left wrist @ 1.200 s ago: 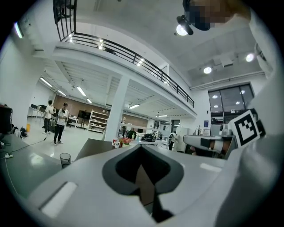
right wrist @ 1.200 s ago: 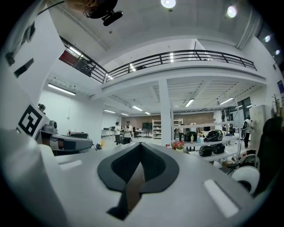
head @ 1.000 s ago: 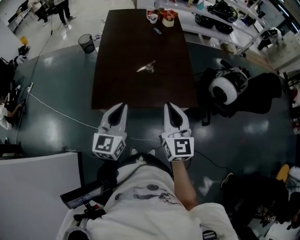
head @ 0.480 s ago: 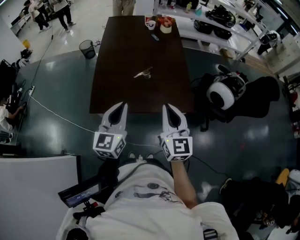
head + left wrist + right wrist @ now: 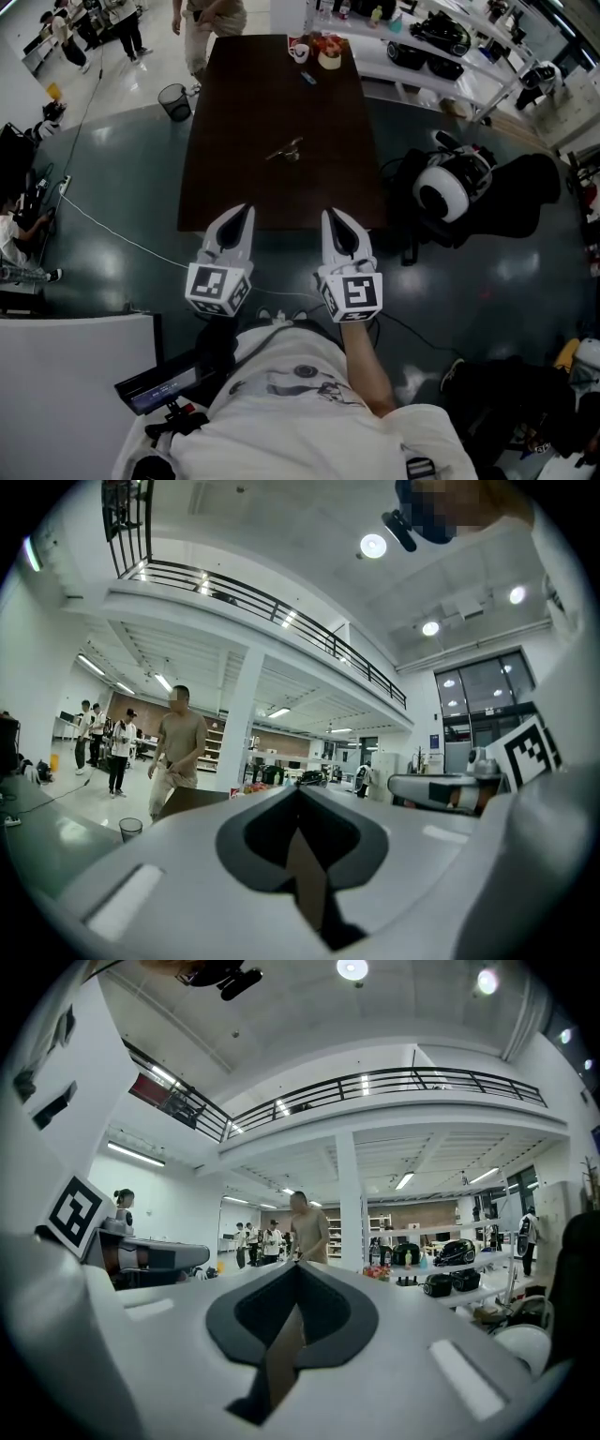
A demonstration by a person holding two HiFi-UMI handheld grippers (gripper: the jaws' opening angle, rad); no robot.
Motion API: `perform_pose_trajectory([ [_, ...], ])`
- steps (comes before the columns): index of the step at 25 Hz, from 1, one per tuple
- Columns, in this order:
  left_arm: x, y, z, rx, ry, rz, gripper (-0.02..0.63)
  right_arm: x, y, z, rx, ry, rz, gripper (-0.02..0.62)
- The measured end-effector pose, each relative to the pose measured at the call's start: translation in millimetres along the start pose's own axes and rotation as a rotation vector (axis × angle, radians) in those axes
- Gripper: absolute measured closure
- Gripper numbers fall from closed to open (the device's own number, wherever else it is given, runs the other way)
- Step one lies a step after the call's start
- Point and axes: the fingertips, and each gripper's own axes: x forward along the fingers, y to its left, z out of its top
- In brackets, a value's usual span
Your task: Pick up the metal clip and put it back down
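**Clip not touched yet – both tongs shut, parked at the near edge**

Going near to far. Closest in is the wearer's white shirt (image 5: 291, 394). Just ahead, the left gripper (image 5: 245, 212) and right gripper (image 5: 330, 215) are held side by side, tips pointing at the table (image 5: 225, 187). Both have jaws pressed together w/ nothing between them, and each gripper view shows the tips meeting on empty air. My guess is it's a ready pose: hands level and close to the body, lined up w/ the table before any reach.

The metal clip (image 5: 286, 150) lies on the dark tabletop about mid-table, well apart from both grippers and a bit left of centre. Imo either jaw needs to open before going in.

Further back, cups and bits (image 5: 319, 52) sit at the far end. A bin (image 5: 172, 98) stands on the floor off the far left corner – and a person (image 5: 211, 19) is by that end.
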Motion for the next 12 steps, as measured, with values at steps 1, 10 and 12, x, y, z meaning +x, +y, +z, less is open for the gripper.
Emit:
perform_pose_trajectory([
  [1,0.6,-0.1,0.7,0.001,0.001,-0.001,0.609,0.3,-0.3,0.4,0.0,-0.001,0.0,0.597],
  [10,3.7,0.1,2.0,0.002,0.003,-0.003,0.609,1.5,-3.7,-2.0,0.005,0.016,-0.008,0.597],
  [12,5.2,-0.1,3.0,0.001,0.004,-0.002,0.609,1.9,-5.6,-1.0,0.003,0.018,-0.009,0.597],
])
